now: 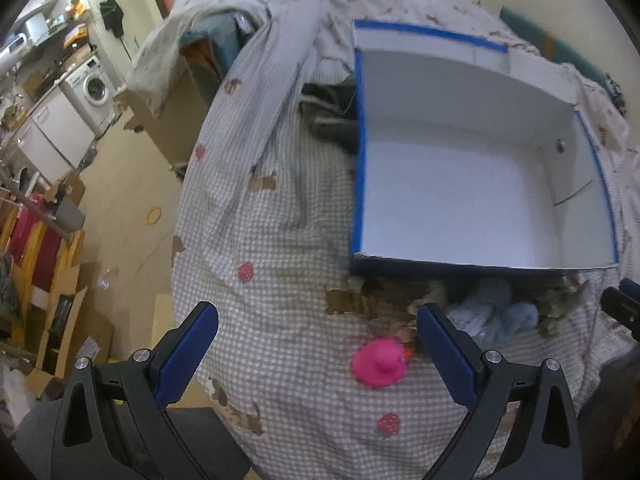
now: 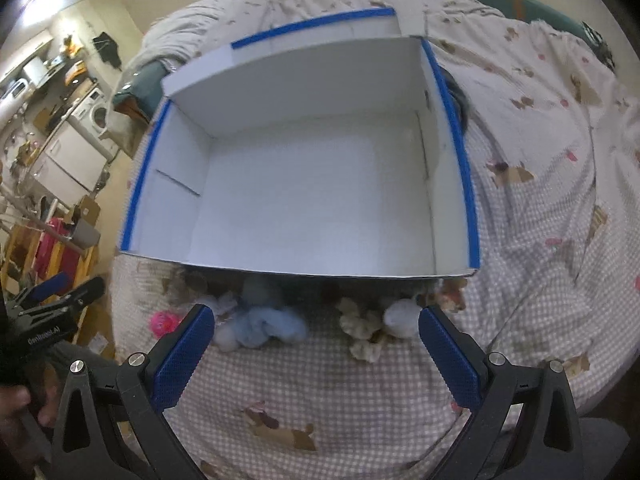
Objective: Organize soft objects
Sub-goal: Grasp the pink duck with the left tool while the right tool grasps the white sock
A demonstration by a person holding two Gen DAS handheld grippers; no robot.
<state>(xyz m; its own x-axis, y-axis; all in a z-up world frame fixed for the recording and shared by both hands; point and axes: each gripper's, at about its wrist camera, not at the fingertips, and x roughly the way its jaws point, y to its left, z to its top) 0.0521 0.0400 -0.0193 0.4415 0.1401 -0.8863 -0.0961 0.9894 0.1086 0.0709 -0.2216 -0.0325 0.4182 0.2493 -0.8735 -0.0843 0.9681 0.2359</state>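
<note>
A white box with blue rims sits on the checked bed cover, nothing inside it. Soft toys lie along its near wall: a pink one, a light blue one, a cream one, a pale round one and a brownish one. My left gripper is open, hovering just before the pink toy. My right gripper is open above the cover, in front of the blue and cream toys. Both hold nothing.
The bed cover is rumpled toward the back, with dark clothes left of the box. Cardboard boxes and a washing machine stand on the floor to the left. The left gripper shows in the right wrist view.
</note>
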